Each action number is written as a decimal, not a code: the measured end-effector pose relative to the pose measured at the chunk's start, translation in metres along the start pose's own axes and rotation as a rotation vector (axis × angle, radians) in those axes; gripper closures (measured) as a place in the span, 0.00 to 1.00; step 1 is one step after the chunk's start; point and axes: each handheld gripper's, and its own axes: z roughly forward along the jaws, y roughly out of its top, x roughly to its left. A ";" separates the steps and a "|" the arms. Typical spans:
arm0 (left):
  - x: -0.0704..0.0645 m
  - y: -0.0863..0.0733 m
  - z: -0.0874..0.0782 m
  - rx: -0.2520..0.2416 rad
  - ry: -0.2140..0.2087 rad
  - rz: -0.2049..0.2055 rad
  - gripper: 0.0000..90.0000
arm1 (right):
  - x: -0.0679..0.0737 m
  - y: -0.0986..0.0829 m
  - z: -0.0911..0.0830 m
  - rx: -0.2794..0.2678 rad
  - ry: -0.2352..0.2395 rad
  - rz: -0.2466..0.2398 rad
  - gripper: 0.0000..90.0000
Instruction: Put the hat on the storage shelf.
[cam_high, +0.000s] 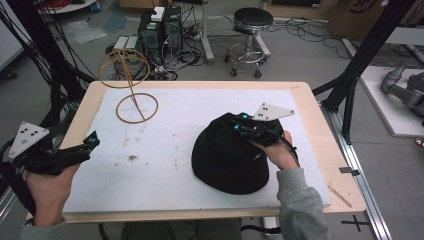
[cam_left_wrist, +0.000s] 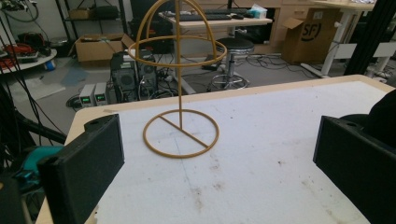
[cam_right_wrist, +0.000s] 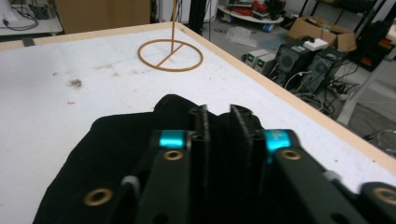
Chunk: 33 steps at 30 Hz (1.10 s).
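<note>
Pinching a fold of the black hat (cam_high: 227, 157), my right tongs (cam_high: 239, 121) sit clenched on its far edge; in the right gripper view the two jaws stand almost together with black cloth (cam_right_wrist: 140, 135) bunched between and around them. That hat lies crown up on the white mat (cam_high: 170, 150), toward the right side of the worktop (cam_high: 320, 145) and nearer the front edge than the back. My left tongs (cam_high: 92, 142) are released, jaws spread wide with nothing between them, hovering at the worktop's left edge; the left gripper view looks between those jaws across bare mat. Beyond them, near the back left corner, the tan wire hat stand (cam_left_wrist: 180, 93) is upright on its ring base, well apart from the hat, its domed top empty.
</note>
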 end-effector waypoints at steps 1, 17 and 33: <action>0.000 0.000 0.000 0.000 0.000 0.000 0.02 | 0.001 0.000 0.000 0.000 -0.003 -0.005 0.95; -0.001 -0.001 0.001 0.006 -0.005 -0.001 0.02 | 0.001 0.011 -0.008 0.011 -0.005 0.035 1.00; -0.002 0.000 -0.001 0.001 -0.015 -0.003 0.02 | 0.009 0.054 -0.017 -0.029 0.004 0.028 1.00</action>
